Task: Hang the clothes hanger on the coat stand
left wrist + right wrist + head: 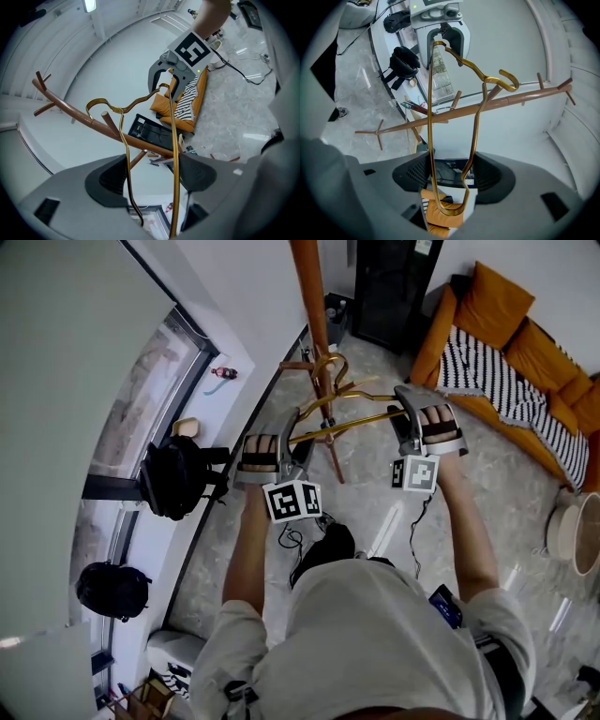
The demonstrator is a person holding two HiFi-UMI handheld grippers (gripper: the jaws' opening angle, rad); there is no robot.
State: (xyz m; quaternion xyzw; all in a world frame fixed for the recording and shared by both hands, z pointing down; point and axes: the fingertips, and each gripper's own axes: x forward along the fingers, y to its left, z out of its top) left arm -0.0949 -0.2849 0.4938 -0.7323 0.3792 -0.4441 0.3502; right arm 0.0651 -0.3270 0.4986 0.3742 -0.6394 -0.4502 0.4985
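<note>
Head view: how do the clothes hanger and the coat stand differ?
The clothes hanger is thin gold wire; the coat stand is a thick brown wooden pole with pegs. The hanger is held by the left gripper and the right gripper, off the floor; the stand rests on it.

Gold wire clothes hanger, roughly level, hook beside a peg, brown wooden coat stand
</note>
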